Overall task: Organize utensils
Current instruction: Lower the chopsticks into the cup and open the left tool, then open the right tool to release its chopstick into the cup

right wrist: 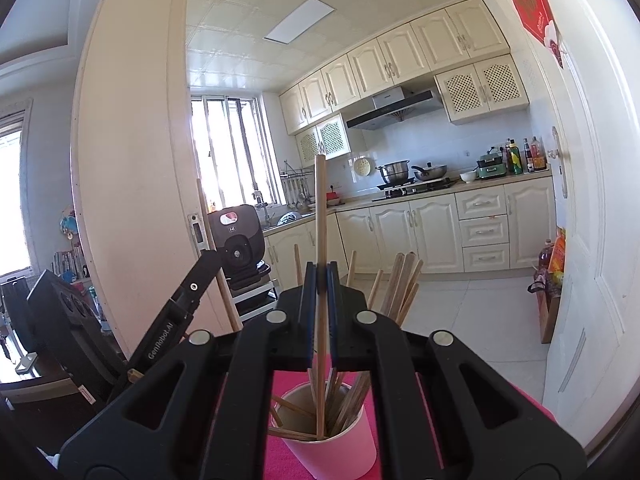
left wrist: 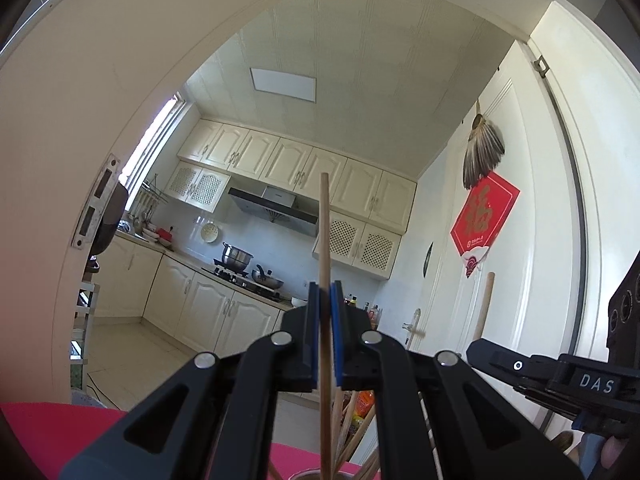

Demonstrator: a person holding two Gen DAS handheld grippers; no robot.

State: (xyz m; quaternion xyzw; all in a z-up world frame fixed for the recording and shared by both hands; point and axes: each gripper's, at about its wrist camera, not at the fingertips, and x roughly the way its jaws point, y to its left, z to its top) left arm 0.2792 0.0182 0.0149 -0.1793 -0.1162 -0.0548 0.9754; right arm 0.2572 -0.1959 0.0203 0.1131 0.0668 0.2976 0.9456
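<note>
My right gripper clamps one upright chopstick standing in the pink cup of chopsticks, left gripper pinching another chopstick.

Pink cup on pink-covered table

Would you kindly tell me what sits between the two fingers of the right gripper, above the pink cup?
A single wooden chopstick is clamped upright in the right gripper, its lower end reaching into the pink cup; the right wrist view shows this.
</note>
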